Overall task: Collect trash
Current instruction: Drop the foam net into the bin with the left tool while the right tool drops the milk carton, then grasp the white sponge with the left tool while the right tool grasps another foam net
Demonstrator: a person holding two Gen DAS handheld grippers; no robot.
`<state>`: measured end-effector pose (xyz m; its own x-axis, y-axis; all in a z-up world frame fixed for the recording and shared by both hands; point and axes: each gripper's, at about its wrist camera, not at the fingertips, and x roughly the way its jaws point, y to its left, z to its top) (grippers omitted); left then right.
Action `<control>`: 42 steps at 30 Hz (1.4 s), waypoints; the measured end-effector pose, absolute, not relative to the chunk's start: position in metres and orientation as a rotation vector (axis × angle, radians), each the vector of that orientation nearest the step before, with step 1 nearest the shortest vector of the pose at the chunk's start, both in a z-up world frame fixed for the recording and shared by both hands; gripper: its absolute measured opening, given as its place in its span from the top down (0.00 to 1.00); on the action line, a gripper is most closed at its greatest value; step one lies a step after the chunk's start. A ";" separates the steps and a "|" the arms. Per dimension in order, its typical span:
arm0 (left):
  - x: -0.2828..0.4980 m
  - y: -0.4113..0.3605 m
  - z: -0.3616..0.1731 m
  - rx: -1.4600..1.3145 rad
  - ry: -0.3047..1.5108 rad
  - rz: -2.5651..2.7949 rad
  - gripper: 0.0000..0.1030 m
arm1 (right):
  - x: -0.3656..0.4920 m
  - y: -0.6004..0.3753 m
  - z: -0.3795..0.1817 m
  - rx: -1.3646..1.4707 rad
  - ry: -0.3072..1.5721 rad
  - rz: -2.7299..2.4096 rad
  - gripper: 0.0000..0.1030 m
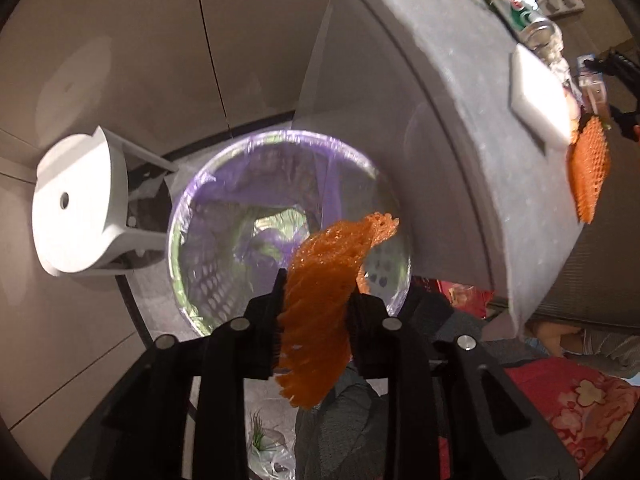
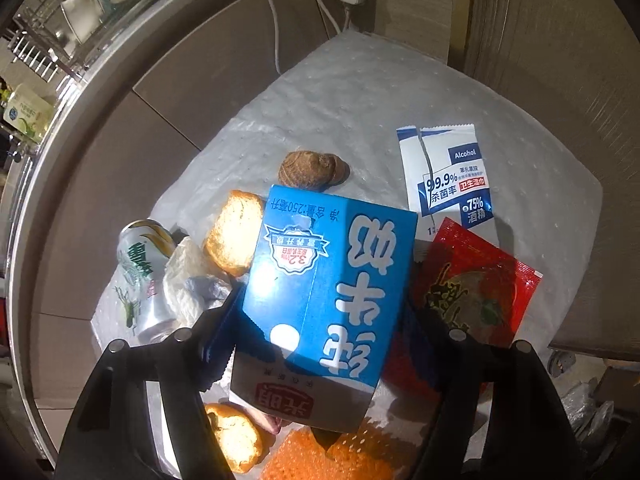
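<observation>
Table (image 2: 340,92) | one milk carton (image 2: 328,288) | one can (image 2: 140,276) | two wrappers (image 2: 448,176)

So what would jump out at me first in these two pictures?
Probably the orange foam net, between the left gripper's black fingers right above a round bin lined with a purple bag. Next, the blue milk carton filling the right gripper's view, lifted over a table scattered with a can, bread and wrappers.

Dim, warm indoor light in both views. Strong fisheye bending and black vignetting at the edges. Motion blur over the tabletop (image 1: 452,92) in the left view; sharper right view, with glare on the milk carton (image 2: 332,280) and hard shadows beneath.
</observation>
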<state>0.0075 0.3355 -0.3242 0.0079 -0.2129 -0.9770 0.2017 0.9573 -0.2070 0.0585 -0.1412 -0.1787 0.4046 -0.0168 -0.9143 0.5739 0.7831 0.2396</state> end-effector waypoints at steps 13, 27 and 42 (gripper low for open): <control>0.003 0.356 -0.306 -0.110 1.482 -0.271 0.33 | 0.031 -0.001 -0.100 0.321 1.096 0.018 0.30; -0.034 0.400 -0.134 -0.054 1.158 -0.142 0.07 | 0.006 0.233 -0.167 -0.058 1.180 0.628 0.30; -0.027 0.357 -0.130 -0.022 1.153 -0.231 0.07 | 0.001 0.142 -0.131 -0.037 1.072 0.412 0.02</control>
